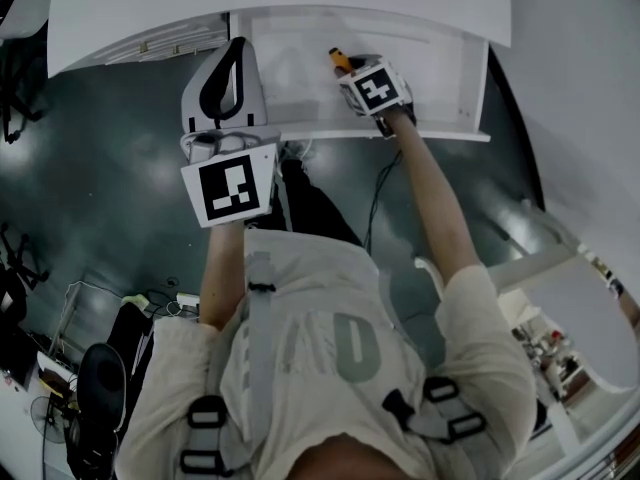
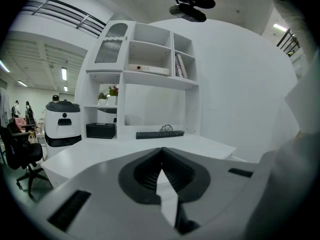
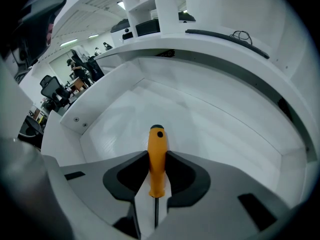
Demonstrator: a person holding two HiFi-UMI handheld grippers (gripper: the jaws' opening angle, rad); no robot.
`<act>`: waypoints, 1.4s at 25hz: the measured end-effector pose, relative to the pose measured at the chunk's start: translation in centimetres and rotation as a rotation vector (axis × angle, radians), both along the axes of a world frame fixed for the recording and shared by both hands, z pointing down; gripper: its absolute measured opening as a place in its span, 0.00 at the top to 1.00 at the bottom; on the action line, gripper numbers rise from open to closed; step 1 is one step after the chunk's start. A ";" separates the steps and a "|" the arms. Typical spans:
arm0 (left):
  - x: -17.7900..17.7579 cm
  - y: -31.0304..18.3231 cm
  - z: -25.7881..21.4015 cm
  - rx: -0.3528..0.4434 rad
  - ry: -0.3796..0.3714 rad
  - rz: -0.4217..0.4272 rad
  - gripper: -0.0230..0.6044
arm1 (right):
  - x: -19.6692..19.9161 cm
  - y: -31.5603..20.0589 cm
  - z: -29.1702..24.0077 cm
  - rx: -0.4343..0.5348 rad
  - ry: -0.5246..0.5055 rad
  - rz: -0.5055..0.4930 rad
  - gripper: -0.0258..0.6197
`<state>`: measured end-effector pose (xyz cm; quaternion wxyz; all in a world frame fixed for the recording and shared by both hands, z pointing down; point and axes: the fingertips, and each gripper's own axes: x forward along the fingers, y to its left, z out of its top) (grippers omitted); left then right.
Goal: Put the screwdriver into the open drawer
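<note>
Presently, I found the right hand-held gripper (image 3: 156, 171) clamped on the orange screwdriver (image 3: 156, 151), jaws partly apart around it and pointing steeply down into the open drawer (image 3: 220, 129). The screwdriver sat inside the drawer's walls; I could not tell whether it touched the floor. The left hand-held gripper (image 2: 161, 178) faced the desk (image 2: 90, 151), jaws pressed together, nothing between them.

One screwdriver (image 3: 156, 159), one open drawer (image 3: 210, 119), two grippers (image 2: 161, 170) (image 3: 156, 181)

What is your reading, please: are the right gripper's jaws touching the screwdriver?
Touching. The right gripper view shows the right gripper with jaws pressed against both sides of the orange-handled screwdriver.
</note>
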<state>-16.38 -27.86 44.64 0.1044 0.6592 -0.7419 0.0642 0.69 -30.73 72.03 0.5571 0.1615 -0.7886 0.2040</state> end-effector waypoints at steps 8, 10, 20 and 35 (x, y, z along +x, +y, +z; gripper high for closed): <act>-0.2 -0.2 -0.1 0.005 -0.023 0.002 0.95 | 0.1 0.4 0.2 -0.010 0.015 -0.017 0.80; -0.4 -0.2 0.2 0.002 -0.031 0.002 0.95 | 0.0 0.4 0.4 -0.007 0.021 -0.027 0.78; -0.8 0.2 0.3 0.002 -0.033 -0.016 0.95 | -0.2 0.8 0.4 -0.008 0.018 -0.052 0.76; -0.5 0.9 -0.8 0.028 -0.038 -0.011 0.95 | 0.7 -1.3 -0.4 0.085 0.033 -0.062 0.65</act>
